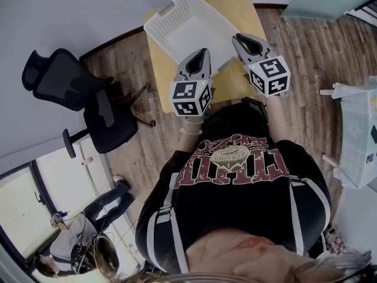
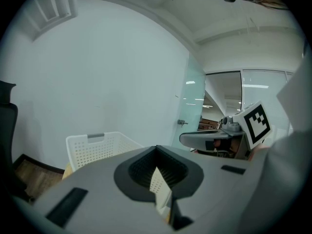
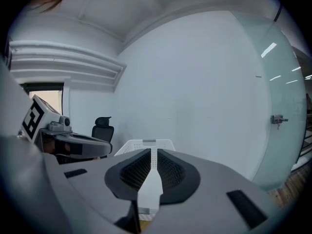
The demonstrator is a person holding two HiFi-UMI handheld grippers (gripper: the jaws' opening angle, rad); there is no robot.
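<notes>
Basket (image 1: 162, 13) near left gripper (image 1: 203, 51), right gripper (image 1: 237, 38) — closed, empty

basket (image 1: 189, 23) on table (image 1: 244, 10), office chair (image 1: 97, 108) left of table

black office chair (image 1: 106, 122), wood floor (image 1: 306, 52)

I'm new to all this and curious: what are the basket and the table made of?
Basket: probably moulded plastic, white and matt, with rows of small holes in its walls. Table: seemingly wood or wood-look board, pale yellow, smooth; grain too faint to tell.
</notes>
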